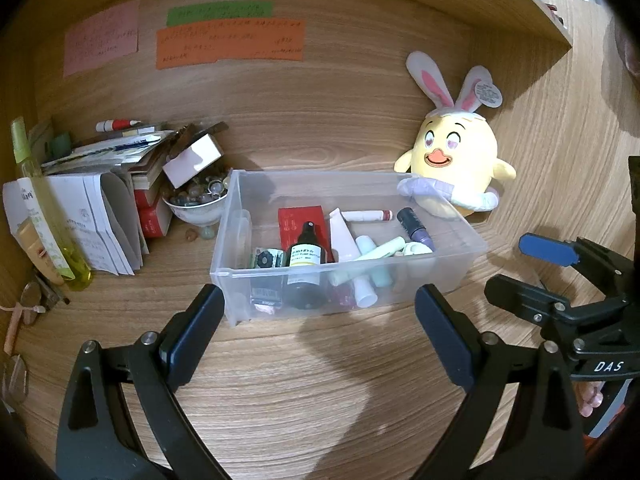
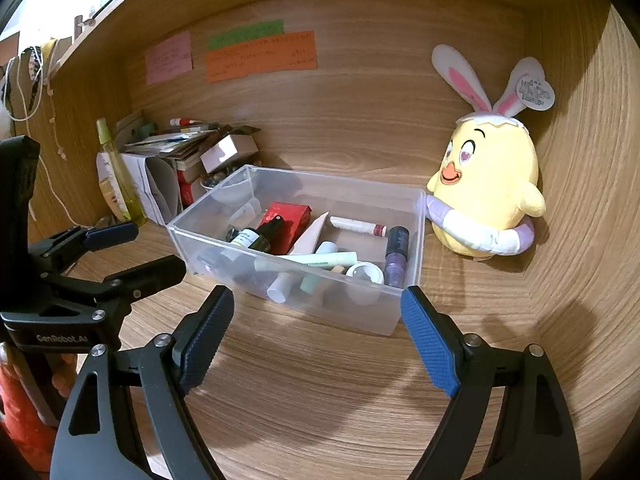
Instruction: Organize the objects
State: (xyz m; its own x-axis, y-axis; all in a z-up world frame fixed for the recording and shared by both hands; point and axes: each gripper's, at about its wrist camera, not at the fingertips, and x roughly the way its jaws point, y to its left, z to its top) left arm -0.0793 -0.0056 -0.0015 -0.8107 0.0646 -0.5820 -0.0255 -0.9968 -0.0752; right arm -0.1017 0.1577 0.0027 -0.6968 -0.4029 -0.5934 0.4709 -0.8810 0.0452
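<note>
Wood-grain alcove, warm indoor light.
Counter (image 1: pixel 320 380), back wall (image 1: pixel 340 120) and side wall (image 2: pixel 592 200) were all wood-grain panel; a shelf (image 1: pixel 520 0) ran overhead. Three paper notes (image 2: pixel 260 56) stuck on the back wall.

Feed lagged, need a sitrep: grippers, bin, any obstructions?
Left gripper and right gripper open, empty, short of clear bin. Bin holds cosmetics. Plush chick at its far right corner.

Left gripper (image 1: pixel 318 308): held low, fingers spread wide apart, nothing gripped.
Right gripper (image 2: pixel 318 310): held alongside, fingers likewise spread, nothing gripped.
</note>
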